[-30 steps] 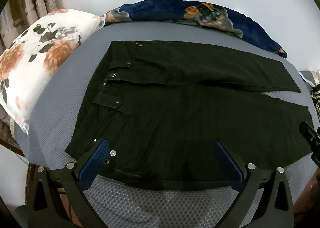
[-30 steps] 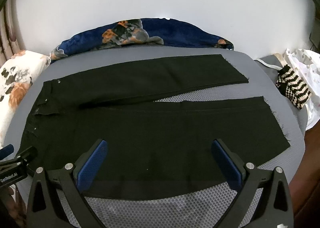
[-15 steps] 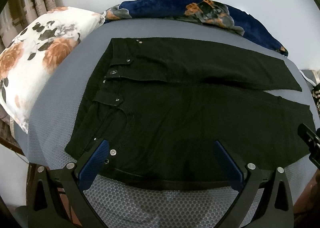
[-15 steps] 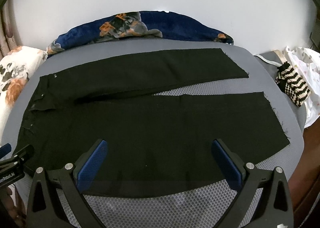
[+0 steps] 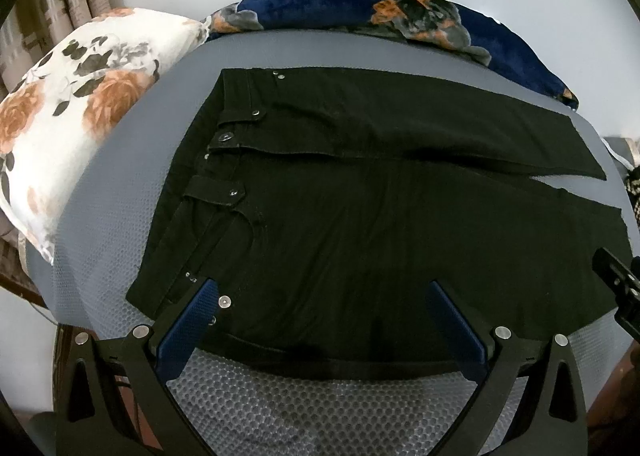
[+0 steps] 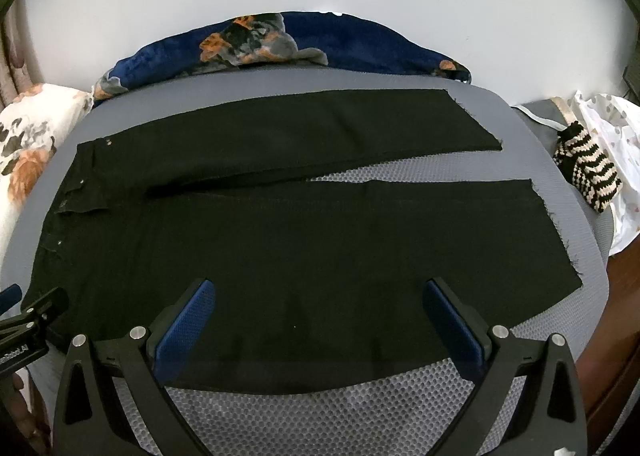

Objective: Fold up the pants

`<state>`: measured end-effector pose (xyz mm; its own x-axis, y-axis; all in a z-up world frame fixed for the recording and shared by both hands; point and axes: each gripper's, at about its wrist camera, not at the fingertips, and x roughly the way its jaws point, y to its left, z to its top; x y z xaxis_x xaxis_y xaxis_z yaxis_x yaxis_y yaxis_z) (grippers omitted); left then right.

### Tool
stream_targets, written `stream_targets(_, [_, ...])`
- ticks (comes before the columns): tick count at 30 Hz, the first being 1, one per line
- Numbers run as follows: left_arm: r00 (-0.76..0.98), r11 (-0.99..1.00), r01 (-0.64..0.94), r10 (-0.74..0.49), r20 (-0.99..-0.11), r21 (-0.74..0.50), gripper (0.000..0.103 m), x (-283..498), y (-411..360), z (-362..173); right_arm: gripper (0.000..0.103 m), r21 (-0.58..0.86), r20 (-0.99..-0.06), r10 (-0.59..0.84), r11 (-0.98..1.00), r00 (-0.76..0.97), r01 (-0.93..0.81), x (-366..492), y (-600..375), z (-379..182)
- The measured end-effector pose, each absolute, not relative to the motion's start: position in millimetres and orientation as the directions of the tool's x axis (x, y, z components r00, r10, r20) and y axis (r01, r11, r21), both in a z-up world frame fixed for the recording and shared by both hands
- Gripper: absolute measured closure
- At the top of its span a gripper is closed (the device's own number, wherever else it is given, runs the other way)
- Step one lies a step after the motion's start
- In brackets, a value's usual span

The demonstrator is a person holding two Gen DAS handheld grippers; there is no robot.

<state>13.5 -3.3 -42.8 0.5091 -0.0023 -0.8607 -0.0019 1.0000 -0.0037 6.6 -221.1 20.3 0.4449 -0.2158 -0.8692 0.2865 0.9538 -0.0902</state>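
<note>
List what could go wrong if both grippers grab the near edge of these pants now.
1. The left gripper and right gripper are open over the near leg of the black pants; uneven bites may skew the fold.
2. The legs splay apart at the hems, so the edges may not line up.
3. The mesh bed cover could get pinched along with the cloth.

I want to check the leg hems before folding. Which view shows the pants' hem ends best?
The right wrist view: both hems of the black pants lie fully in frame, frayed and apart. The left wrist view shows them squeezed at its right edge.
</note>
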Motion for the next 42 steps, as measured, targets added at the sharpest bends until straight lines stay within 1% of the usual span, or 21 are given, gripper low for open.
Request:
stream_targets(19, [0.518,1.0,-0.019,-0.011,-0.855,-0.024,0.0,21,6,-44,0.0,-0.093,-0.866,-0.224,0.951,0.446,0.296,15,-226,20])
stream_targets(30, [0.54,0.998,-0.062,0.012,-0.841,-0.026,0.0,58,37,-38,0.0,-0.133,-0.852,-0.256,0.95,0.456,0.284,52,-233,21])
stream_targets(35, [0.555,0.997,-0.081,0.045,-0.831,-0.001,0.0,85,56,-33,0.0,-0.072,-0.856,-0.195,0.962,0.479,0.262,76,-239,21])
stream_targets(36, [0.556,0.996,-0.085,0.043,-0.83,-0.005,0.0,93,62,-32,0.0,-0.034,-0.856,-0.158,0.967,0.491,0.252,84,-242,22])
stream_targets(39, [0.559,0.995,-0.096,0.033,-0.829,-0.025,0.0,112,79,-30,0.0,0.02,-0.85,-0.103,0.974,0.517,0.227,103,-247,23])
stream_targets(42, [0.558,0.993,-0.113,0.026,-0.829,-0.045,0.0,135,99,-30,0.0,0.028,-0.834,-0.099,0.975,0.542,0.22,126,-252,25])
